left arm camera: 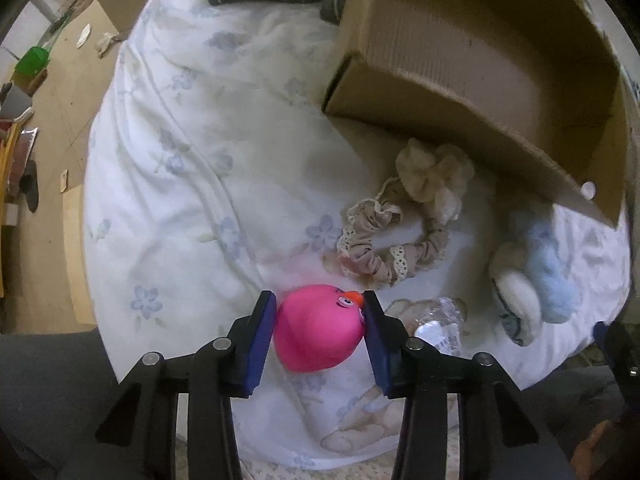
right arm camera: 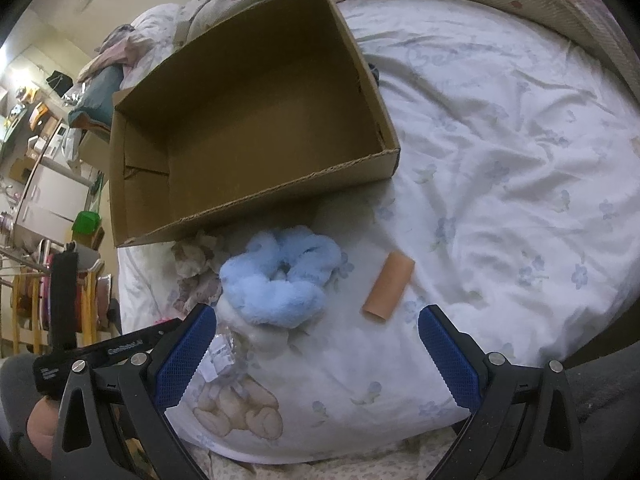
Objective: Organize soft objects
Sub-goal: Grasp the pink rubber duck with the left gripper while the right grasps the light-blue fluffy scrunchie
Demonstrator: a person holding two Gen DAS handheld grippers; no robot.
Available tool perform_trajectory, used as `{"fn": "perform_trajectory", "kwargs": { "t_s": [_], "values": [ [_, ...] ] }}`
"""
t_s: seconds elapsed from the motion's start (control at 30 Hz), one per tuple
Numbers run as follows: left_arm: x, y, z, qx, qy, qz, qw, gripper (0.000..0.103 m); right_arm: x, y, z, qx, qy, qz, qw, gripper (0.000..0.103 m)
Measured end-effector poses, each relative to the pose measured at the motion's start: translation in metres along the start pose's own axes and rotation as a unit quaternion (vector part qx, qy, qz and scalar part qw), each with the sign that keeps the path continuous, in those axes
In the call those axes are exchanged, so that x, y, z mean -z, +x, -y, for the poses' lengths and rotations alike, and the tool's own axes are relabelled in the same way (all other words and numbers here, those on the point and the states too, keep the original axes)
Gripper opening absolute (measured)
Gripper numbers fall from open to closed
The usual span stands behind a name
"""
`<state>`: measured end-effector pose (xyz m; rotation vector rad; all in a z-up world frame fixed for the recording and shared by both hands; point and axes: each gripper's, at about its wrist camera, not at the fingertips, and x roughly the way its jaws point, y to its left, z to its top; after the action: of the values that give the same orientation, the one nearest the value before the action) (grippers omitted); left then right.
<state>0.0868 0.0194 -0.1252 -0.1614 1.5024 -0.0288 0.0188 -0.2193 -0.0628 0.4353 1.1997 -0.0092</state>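
While the left claw (left arm camera: 320, 316) points straight down at the bed, its blue pads (left arm camera: 260, 344) press on either side of a pink squishy bird toy (left arm camera: 316, 328) with an orange beak, which lies on the white floral bedsheet (left arm camera: 180, 200). Just beyond it sits a beige lace-trimmed scrunchie (left arm camera: 384, 248) with a cream bow, and to the right a fluffy blue-and-white scrunchie (left arm camera: 532, 280), part of it under the flap of the open cardboard box (left arm camera: 440, 60). A crumpled clear wrapper (left arm camera: 440, 320) lies beside the right pad. The right claw (right arm camera: 316, 356) hangs above the sheet with its jaws spread wide and nothing between them. Ahead of it lie the fluffy blue scrunchie (right arm camera: 280, 280) and, just to its right, a tan cardboard tube (right arm camera: 388, 284). The box (right arm camera: 248, 128) stands empty behind them.
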Motion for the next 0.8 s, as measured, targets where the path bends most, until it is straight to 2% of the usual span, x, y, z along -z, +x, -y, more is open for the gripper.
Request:
{"fn": "perform_trajectory", "kwargs": {
  "t_s": [0.2, 0.37, 0.5, 0.6, 0.67, 0.73, 0.8],
  "values": [
    [0.016, -0.038, -0.011, 0.014, -0.002, 0.027, 0.9995, 0.039, 0.001, 0.003, 0.003, -0.018, 0.012, -0.016, 1.000, 0.103],
    [0.036, -0.075, -0.020, 0.028, 0.013, 0.048, 0.9983, 0.039, 0.001, 0.000, 0.010, -0.087, 0.059, -0.040, 0.994, 0.103],
    [0.042, -0.079, -0.025, 0.024, 0.007, 0.056, 0.9981, 0.039, -0.006, 0.005, -0.002, -0.100, 0.070, -0.058, 0.991, 0.103],
    [0.037, -0.069, -0.024, 0.022, -0.004, 0.052, 0.9984, 0.039, -0.011, 0.019, -0.010, -0.088, 0.086, -0.071, 0.990, 0.103],
    [0.034, -0.069, -0.021, 0.017, 0.003, 0.062, 0.9979, 0.039, -0.014, 0.031, -0.019, -0.069, 0.080, -0.078, 0.991, 0.092],
    [0.032, -0.068, -0.017, 0.016, 0.008, 0.067, 0.9976, 0.039, -0.016, 0.042, -0.030, -0.030, 0.056, -0.079, 0.995, 0.088],
    [0.029, -0.069, -0.015, 0.016, 0.010, 0.073, 0.9972, 0.039, -0.017, 0.053, -0.041, 0.010, 0.029, -0.083, 0.996, 0.087]
  ]
}}
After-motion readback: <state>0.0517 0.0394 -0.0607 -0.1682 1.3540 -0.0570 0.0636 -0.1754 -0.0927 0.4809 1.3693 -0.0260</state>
